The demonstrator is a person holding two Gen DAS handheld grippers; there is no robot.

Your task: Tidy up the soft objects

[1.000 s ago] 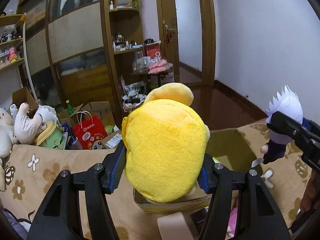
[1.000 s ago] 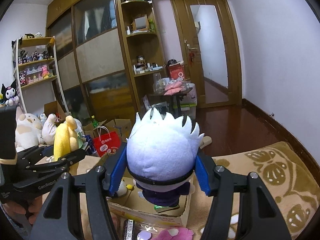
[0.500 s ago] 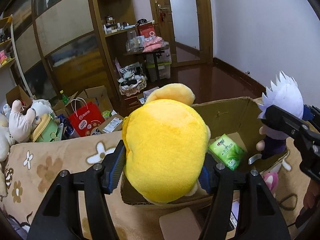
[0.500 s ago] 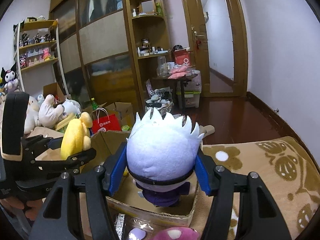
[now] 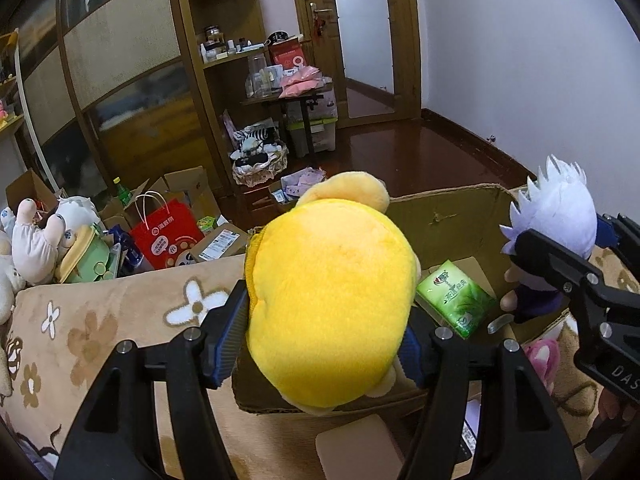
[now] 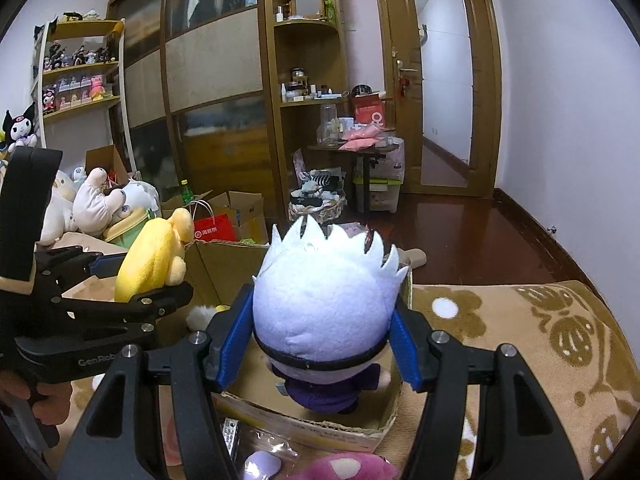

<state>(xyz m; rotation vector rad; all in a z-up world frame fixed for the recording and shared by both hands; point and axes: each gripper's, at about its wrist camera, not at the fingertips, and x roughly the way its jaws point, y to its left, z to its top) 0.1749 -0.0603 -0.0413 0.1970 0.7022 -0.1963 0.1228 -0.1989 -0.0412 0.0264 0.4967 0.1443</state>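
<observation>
Since a second ago both of my grippers have tipped down toward the cardboard box (image 5: 448, 216), so its open inside now shows below the toys. My left gripper (image 5: 322, 328) is clamped on the yellow plush (image 5: 332, 300), blue pads pressed into its sides, holding it above the box's near-left corner. My right gripper (image 6: 322, 346) is clamped on the white-haired doll (image 6: 324, 304), which hangs over the box's right half with its purple body near the floor of the box.

Inside the box lies a green tissue pack (image 5: 454, 298) with white lettering I cannot read. Lettering on the left gripper's side reads "GenRob", the rest hidden, in the right wrist view; "DAS" shows on the right gripper's body in the left wrist view. A red paper bag (image 5: 168, 236) beyond the couch edge carries white characters too small to make out.

The box rests on a tan flowered blanket (image 5: 100, 320). Its far wall stands upright with a ragged top edge, and bare box floor shows between the two toys. A pink plush (image 6: 348, 468) lies just outside the near wall.
</observation>
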